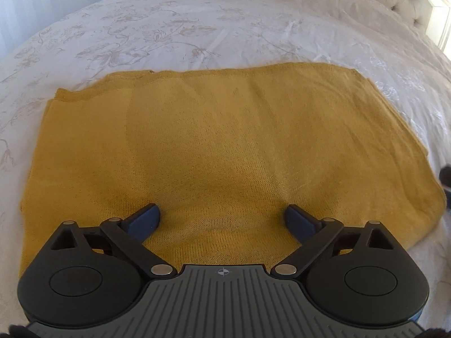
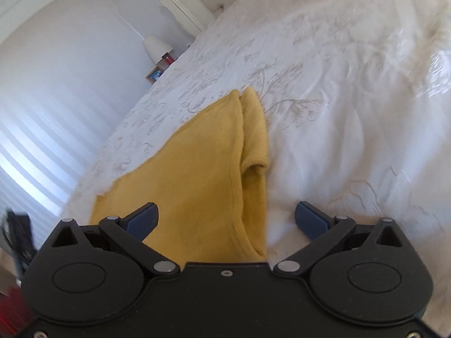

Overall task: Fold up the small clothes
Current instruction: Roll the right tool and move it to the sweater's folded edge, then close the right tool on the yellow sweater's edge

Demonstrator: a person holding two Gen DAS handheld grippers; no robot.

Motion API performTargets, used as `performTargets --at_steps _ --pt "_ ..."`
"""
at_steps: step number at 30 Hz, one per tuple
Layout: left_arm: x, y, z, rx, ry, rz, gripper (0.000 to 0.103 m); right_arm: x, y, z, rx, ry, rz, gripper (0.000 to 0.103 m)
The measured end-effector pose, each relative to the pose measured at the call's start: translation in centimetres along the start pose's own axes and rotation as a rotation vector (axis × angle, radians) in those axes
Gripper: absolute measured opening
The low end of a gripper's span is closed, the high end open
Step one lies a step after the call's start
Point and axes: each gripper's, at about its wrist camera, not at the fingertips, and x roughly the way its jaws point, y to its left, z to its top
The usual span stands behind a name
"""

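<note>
One yellow garment lies folded flat on the near part of the bed. Two hand-held grippers: left hand-held gripper and right hand-held gripper, both spread wide, gripping nothing.

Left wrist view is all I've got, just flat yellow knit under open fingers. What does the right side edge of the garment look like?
Observer: On the right wrist view, the yellow knit garment has a folded-over sleeve along its edge, cuff opening showing.
Operator: Is the right hand-held gripper holding it?
Observer: No. The right hand-held gripper is open, above that edge.
Operator: Anything beside the bed?
Observer: A lamp by the wall.
</note>
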Motion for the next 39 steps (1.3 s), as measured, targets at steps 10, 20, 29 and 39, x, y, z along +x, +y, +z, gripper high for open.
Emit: performTargets --at_steps 10,20,29,39 --pt "0.3 -0.1 0.0 -0.008 -0.008 0.0 0.103 4.8 -0.2 3.6 0.041 0.111 0.099 0.103" --pt "-0.8 1.5 0.5 -0.097 -0.012 -0.076 0.1 7.9 1.5 4.9 0.03 0.137 0.071 0.103" --pt "-7.4 4.7 -4.1 -0.212 -0.081 -0.176 0.093 8.0 2.5 5.0 -0.027 0.171 0.024 0.103" --pt "-8.5 9.1 -4.0 -0.136 -0.272 -0.013 0.093 7.8 4.4 5.0 -0.134 0.22 -0.118 0.032"
